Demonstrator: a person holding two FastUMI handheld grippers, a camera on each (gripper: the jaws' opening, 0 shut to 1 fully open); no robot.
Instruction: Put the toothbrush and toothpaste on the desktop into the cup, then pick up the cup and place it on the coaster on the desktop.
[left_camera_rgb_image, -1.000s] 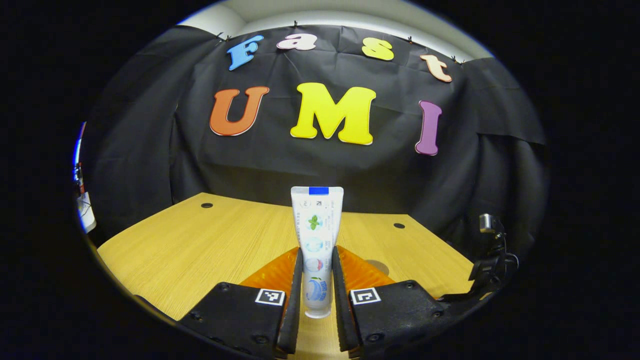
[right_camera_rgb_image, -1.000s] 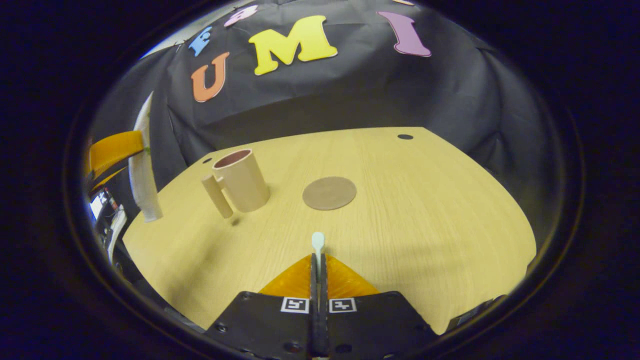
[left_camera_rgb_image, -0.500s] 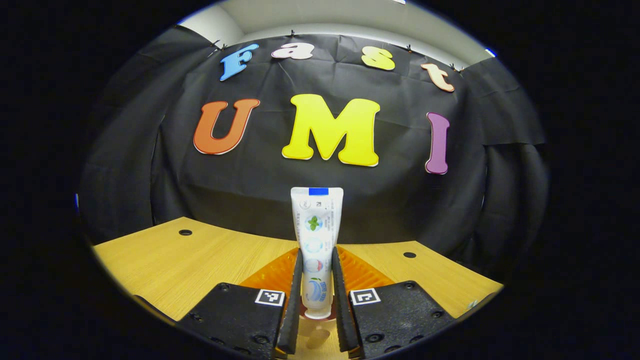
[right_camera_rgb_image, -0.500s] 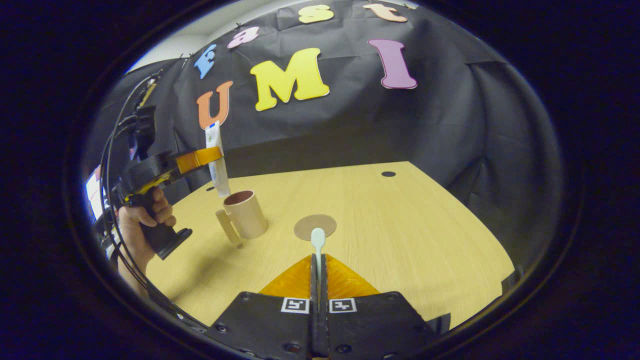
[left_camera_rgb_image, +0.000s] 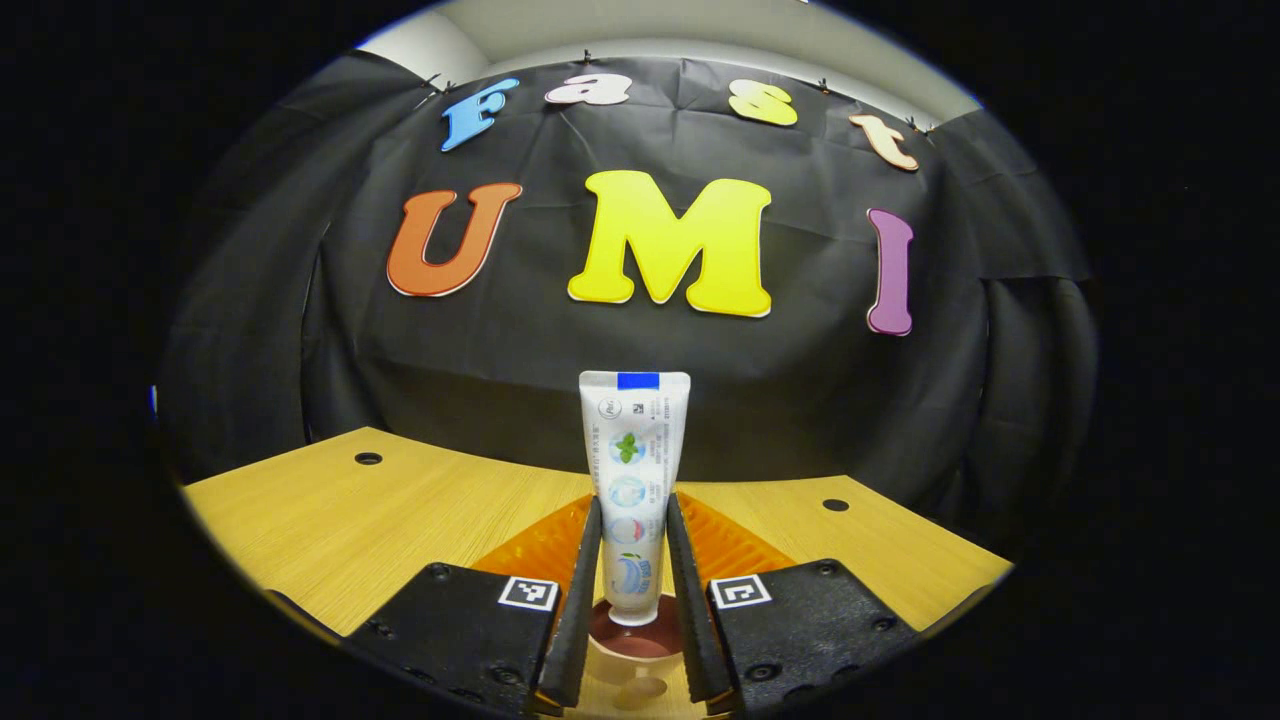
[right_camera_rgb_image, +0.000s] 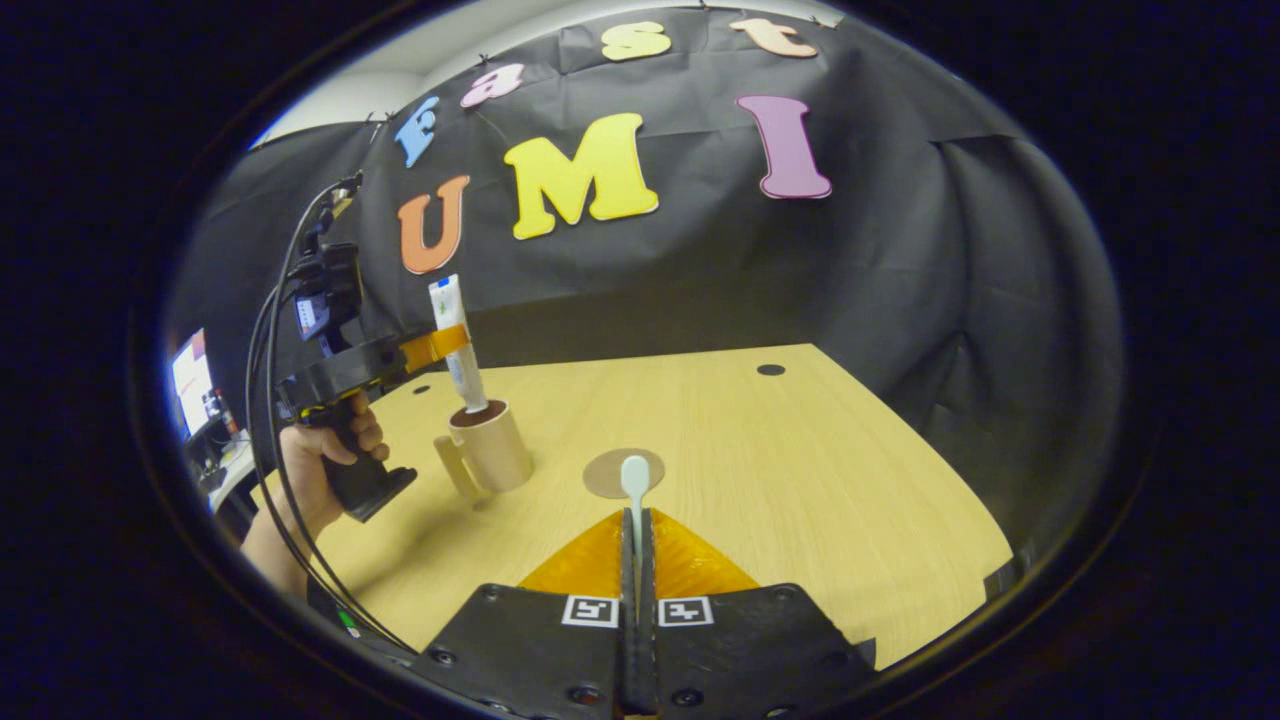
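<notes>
Right gripper view: left tongs (right_camera_rgb_image: 440, 347) clamp a white plastic toothpaste tube (right_camera_rgb_image: 457, 345) upright, cap entering the beige handled cup (right_camera_rgb_image: 490, 455) on the wooden desk (right_camera_rgb_image: 800, 480). Right tongs (right_camera_rgb_image: 636, 545) pinch a pale toothbrush (right_camera_rgb_image: 635, 480), poised near the round brown coaster (right_camera_rgb_image: 608, 473).

Left gripper view: sits close above the beige cup (left_camera_rgb_image: 632, 640), facing level at the far black cloth wall (left_camera_rgb_image: 500, 350). Right gripper view: further back and right, angled down across the light wooden desktop (right_camera_rgb_image: 800, 480). Shared: cup (right_camera_rgb_image: 492, 450), upright white toothpaste tube (left_camera_rgb_image: 634, 480) (right_camera_rgb_image: 458, 345), desktop, wall.
</notes>
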